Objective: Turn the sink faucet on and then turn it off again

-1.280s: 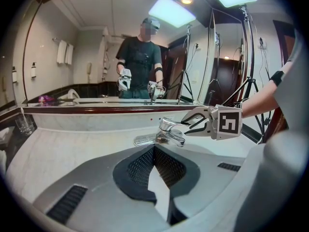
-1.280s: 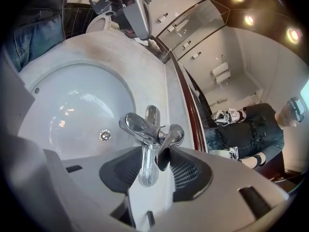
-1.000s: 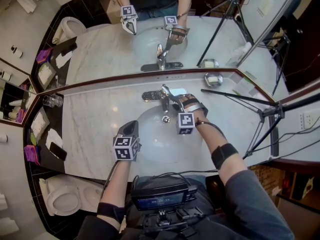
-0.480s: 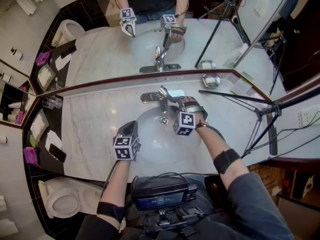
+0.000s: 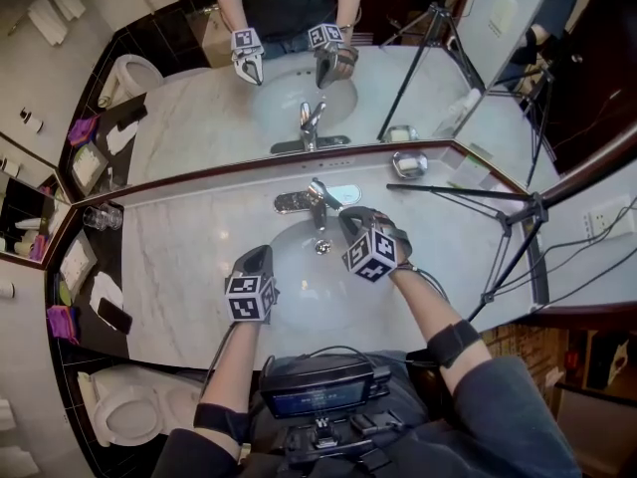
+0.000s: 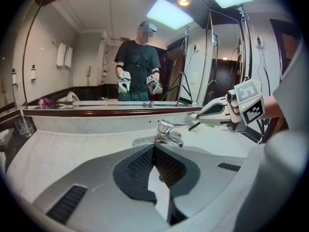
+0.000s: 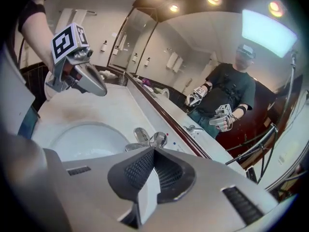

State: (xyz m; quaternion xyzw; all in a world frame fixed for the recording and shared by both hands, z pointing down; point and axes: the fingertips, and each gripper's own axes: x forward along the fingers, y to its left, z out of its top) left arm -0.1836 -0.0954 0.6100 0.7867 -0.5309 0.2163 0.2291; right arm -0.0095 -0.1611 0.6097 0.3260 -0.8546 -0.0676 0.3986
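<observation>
A marble counter (image 5: 179,267) runs below a wide mirror (image 5: 189,108), with a metal soap dish (image 5: 409,163) at its far right and a clear glass (image 5: 103,217) at its far left. A dark phone (image 5: 114,316) lies beyond the counter's left end, and a white toilet (image 5: 124,406) stands nearer on that side. A black tripod (image 5: 528,217) stands at the right.

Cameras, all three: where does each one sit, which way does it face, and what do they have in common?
Head view: on the person's head, looking steeply down at the sink and faucet; both forearms, left gripper and right gripper show.
Left gripper view: rides the left gripper, faces faucet and mirror; its shut jaws fill the bottom.
Right gripper view: rides the right gripper, faces faucet and mirror; its shut jaws show.
Shared: the faucet.
</observation>
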